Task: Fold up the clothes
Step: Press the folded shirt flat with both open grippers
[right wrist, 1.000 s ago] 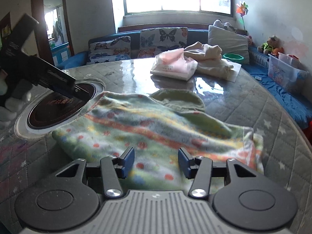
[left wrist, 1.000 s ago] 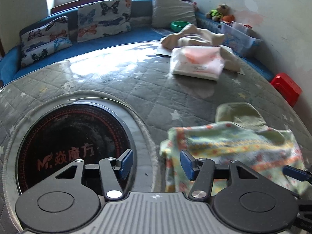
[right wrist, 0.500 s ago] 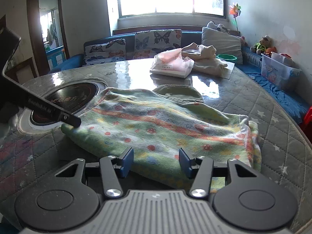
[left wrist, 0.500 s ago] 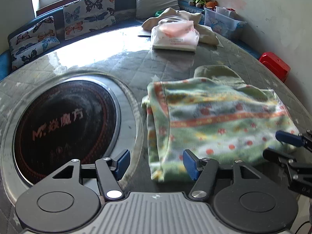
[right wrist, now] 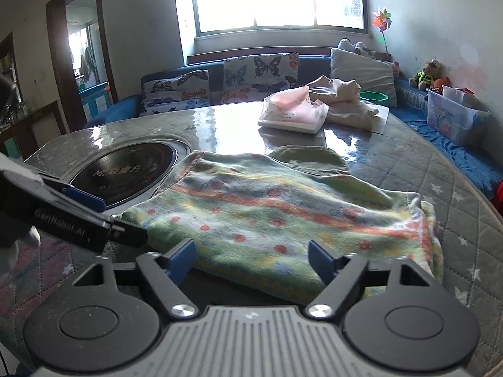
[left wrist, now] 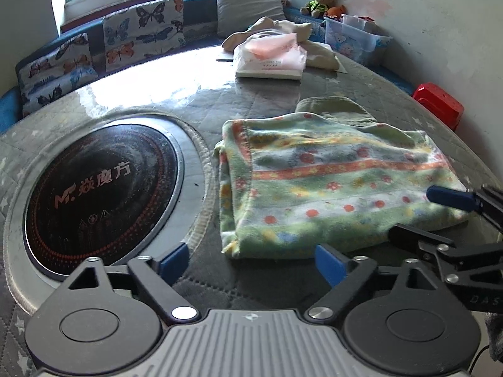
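Green fleece patterned garment (left wrist: 330, 185) lies folded near the table edge; both grippers (left gripper (left wrist: 251, 262), right gripper (right wrist: 251, 257)) opening, grasping nothing, likely to re-grip.

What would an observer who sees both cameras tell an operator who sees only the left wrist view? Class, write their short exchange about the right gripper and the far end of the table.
Operator: Is the right gripper gripping the patterned garment?
Observer: No. The right wrist view shows the right gripper with its jaws opening. The near edge of the patterned garment shows in the gap, but the pads are not pinching it.
Operator: Is there anything behind the beige clothes?
Observer: Yes, a green bowl sits just past the beige clothes. The pile hides it from your view.
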{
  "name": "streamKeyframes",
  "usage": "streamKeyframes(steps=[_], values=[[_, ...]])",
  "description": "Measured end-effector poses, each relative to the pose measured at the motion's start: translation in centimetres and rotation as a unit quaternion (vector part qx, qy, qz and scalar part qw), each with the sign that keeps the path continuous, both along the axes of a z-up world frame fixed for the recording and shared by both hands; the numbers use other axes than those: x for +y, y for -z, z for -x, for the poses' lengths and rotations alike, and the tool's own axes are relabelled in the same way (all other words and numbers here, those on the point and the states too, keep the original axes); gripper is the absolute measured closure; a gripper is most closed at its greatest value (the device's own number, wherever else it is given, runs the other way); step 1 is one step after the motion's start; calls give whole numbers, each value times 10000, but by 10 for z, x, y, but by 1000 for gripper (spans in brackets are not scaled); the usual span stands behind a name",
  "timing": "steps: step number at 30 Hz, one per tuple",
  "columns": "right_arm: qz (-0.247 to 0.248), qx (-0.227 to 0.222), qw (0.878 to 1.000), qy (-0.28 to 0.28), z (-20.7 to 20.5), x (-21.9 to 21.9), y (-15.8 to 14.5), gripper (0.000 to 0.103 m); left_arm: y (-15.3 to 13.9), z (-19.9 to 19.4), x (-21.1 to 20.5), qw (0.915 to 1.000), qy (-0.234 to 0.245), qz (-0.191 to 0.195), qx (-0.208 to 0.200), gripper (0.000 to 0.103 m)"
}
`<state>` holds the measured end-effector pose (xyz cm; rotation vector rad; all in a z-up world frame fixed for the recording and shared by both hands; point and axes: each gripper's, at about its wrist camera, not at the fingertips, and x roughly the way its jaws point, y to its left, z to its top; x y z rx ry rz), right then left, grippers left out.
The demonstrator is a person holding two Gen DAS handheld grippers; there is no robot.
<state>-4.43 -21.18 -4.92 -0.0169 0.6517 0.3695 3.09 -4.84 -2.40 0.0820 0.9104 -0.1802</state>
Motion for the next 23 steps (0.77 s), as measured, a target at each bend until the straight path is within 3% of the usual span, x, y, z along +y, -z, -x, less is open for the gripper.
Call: streamKeyframes(steps=[6, 23], values=[[-54, -13, 9999, 123, 4, -7, -3, 9, -3, 7, -10, 10000, 1, -6, -95, 6], [-212, -54, 9991, 365, 15, -25, -4, 0, -8, 22, -27, 9996, 128, 27, -247, 5]])
